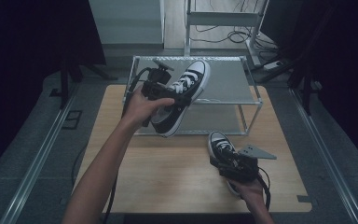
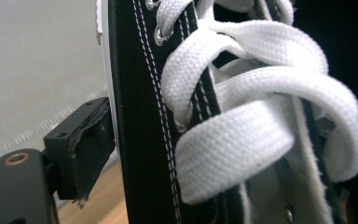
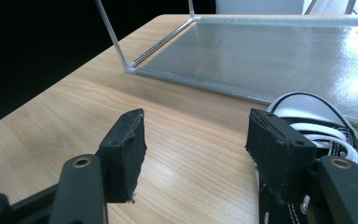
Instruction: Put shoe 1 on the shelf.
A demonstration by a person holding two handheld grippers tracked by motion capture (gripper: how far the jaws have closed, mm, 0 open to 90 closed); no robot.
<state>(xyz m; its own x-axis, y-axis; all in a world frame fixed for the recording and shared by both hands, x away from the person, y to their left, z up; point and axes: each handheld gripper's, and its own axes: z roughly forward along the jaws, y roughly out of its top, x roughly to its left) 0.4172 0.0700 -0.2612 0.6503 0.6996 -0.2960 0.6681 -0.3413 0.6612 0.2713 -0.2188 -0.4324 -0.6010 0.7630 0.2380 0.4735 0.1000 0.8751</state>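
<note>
A black canvas sneaker (image 1: 186,88) with white laces and a white toe cap hangs tilted in the air in front of the shelf rack, toe pointing up and away. My left gripper (image 1: 173,96) is shut on its side wall. In the left gripper view the left pad (image 2: 87,150) presses on the black canvas (image 2: 140,121) beside the laces (image 2: 256,116), and the other jaw is hidden behind the shoe. The second sneaker (image 1: 220,145) lies on the table. My right gripper (image 1: 227,161) stands open just behind it, pads apart with nothing between (image 3: 200,154), this shoe (image 3: 328,126) beside its right pad (image 3: 279,154).
A two-tier rack (image 1: 242,77) of thin metal bars and grey mesh shelves stands at the far side of the wooden table (image 1: 168,177). Its lower shelf (image 3: 270,51) lies just ahead of the right gripper. Dark curtains and floor rails flank the table.
</note>
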